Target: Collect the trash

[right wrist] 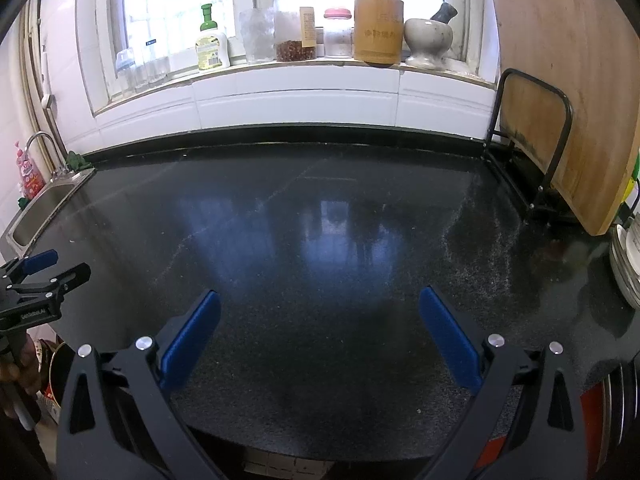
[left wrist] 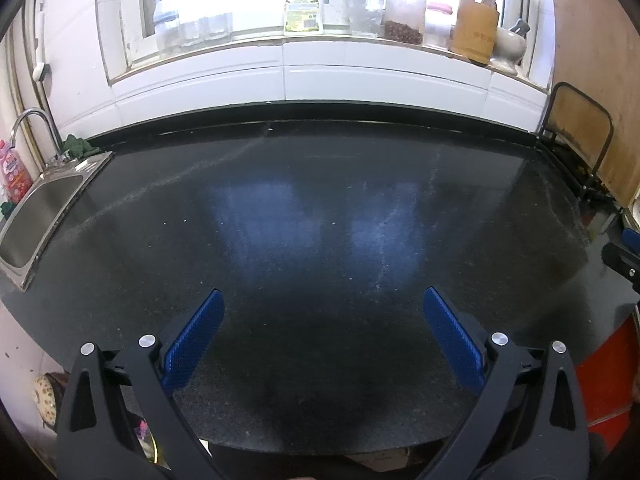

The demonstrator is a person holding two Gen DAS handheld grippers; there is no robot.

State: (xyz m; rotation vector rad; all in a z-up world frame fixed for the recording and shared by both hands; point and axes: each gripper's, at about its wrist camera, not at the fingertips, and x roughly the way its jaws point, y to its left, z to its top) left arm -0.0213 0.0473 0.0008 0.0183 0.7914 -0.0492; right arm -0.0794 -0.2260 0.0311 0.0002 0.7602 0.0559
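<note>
Dark speckled counter (left wrist: 320,208) stretches to a white tiled wall, with a steel sink (left wrist: 40,216) at nine o'clock and a soap bottle (left wrist: 303,8) on the sill at twelve. Left tool (left wrist: 323,336) and right tool (right wrist: 320,336) both hover released (nothing between the blue pads). No trash shows on the counter in either view.

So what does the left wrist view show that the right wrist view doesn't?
Only the left wrist view shows the open left gripper head-on and most of the sink basin. Only the right wrist view shows the stacked plates at the right edge, the open right gripper head-on, and the left gripper from the side. Both share the bare black countertop, windowsill jars, soap bottle, utensil holder and cutting board.
</note>
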